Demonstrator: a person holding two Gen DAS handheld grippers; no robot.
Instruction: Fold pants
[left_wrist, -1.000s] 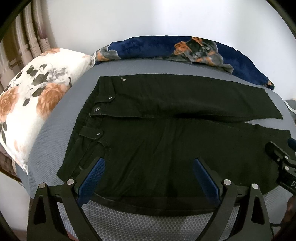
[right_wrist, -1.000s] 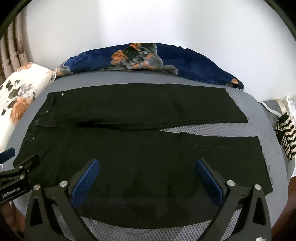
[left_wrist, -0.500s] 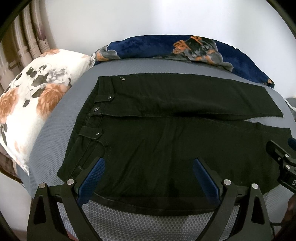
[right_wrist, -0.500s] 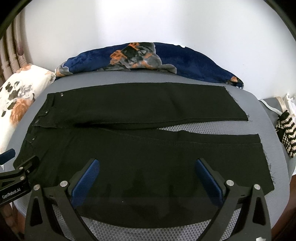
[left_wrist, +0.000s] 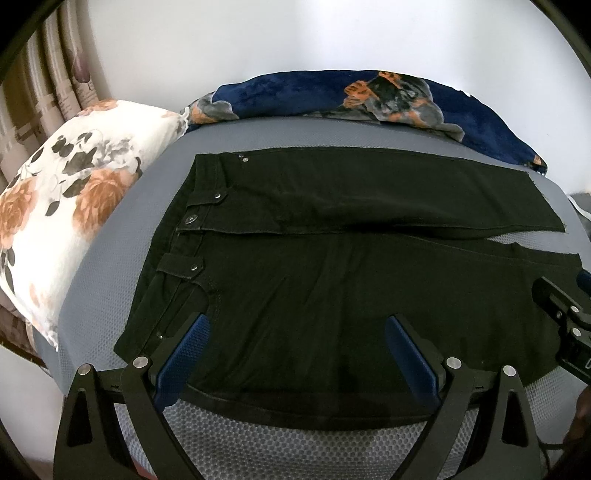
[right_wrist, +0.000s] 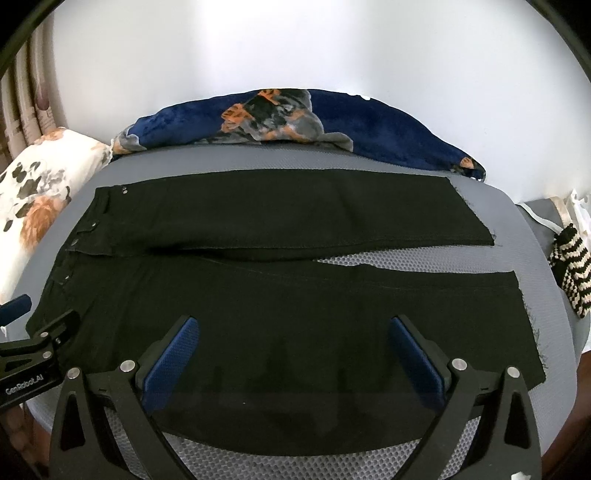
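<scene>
Grey mesh-textured bed surface (left_wrist: 110, 266), rounded at the near edge, backed by a plain white wall (left_wrist: 295, 40); beige patterned curtains (left_wrist: 44, 88) at the far left. Spread flat across the surface, black pants (left_wrist: 332, 280): waistband to the left with metal buttons showing, both legs running to the right, far leg and near leg parted by a thin wedge of grey mesh toward the hems. Unfolded, frayed threads along the right hems in the right wrist view. Along the far edge against the wall, a rumpled navy blanket (left_wrist: 314, 96) with orange and grey floral print. At the left, just beside the waistband, a white pillow (left_wrist: 66, 206) with orange flowers and dark leaves. At the far right in the right wrist view, a black-and-cream striped knit piece (right_wrist: 570, 269) beside the bed's edge. Left gripper (left_wrist: 295, 350) low over the near leg close to the waistband corner, jaws spread wide, blue pads either side of the cloth, nothing pinched. Right gripper (right_wrist: 291, 350) over the near leg further toward the hem, jaws likewise spread wide and empty. Each gripper's black body visible at the edge of the other's view. Near hem edge of the pants partly hidden under the gripper frames.
</scene>
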